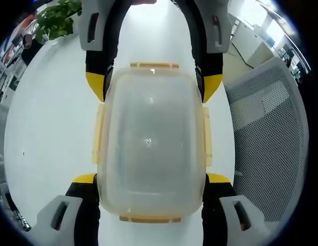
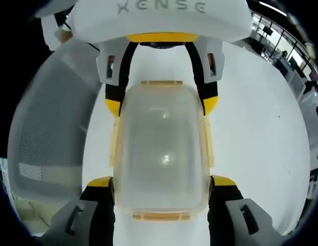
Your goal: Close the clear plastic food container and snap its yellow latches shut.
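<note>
The clear plastic food container (image 1: pixel 151 138) lies lid-up on the white table (image 1: pixel 46 133), its lid seated on the base. Yellow latches show on its long sides (image 1: pixel 99 133) and at both ends (image 1: pixel 154 65). My left gripper (image 1: pixel 151 179) straddles the near end, its yellow-tipped jaws pressed against both sides. My right gripper (image 1: pixel 154 84) holds the far end the same way. In the right gripper view the container (image 2: pixel 161 148) sits between my right gripper (image 2: pixel 161 182) below and my left gripper (image 2: pixel 161 105) above.
A grey mesh office chair (image 1: pixel 272 128) stands beside the table, seen too in the right gripper view (image 2: pixel 46 128). A green plant (image 1: pixel 56 20) sits at the table's far corner. Open white tabletop (image 2: pixel 261 133) lies around the container.
</note>
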{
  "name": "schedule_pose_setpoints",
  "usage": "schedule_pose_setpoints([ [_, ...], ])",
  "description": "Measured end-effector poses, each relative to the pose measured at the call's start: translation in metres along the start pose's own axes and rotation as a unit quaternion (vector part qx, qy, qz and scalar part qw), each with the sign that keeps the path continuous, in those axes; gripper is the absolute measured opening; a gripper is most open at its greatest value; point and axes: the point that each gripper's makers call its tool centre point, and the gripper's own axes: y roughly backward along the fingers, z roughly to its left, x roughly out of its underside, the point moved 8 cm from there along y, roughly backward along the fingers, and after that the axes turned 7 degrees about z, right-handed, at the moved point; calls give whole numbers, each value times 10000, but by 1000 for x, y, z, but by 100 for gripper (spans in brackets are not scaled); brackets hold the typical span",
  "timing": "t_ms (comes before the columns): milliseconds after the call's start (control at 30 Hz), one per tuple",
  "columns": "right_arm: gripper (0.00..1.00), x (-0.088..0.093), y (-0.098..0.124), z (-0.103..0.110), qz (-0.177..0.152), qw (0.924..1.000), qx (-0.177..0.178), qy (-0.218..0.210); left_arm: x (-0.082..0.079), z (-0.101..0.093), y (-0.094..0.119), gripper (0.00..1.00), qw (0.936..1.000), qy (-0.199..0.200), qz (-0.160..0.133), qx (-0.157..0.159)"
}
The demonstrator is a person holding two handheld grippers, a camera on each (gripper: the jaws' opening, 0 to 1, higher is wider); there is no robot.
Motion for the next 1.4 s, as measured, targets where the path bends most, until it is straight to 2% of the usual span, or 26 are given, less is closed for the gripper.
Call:
schedule_pose_setpoints([
  [667, 74, -12, -4, -2, 43, 10000, 0, -11, 12, 2, 1, 83, 10000, 4, -68, 6],
  [1400, 74, -40, -12, -4, 30, 10000, 14, 10, 41, 4, 5, 83, 10000, 45, -23, -3],
])
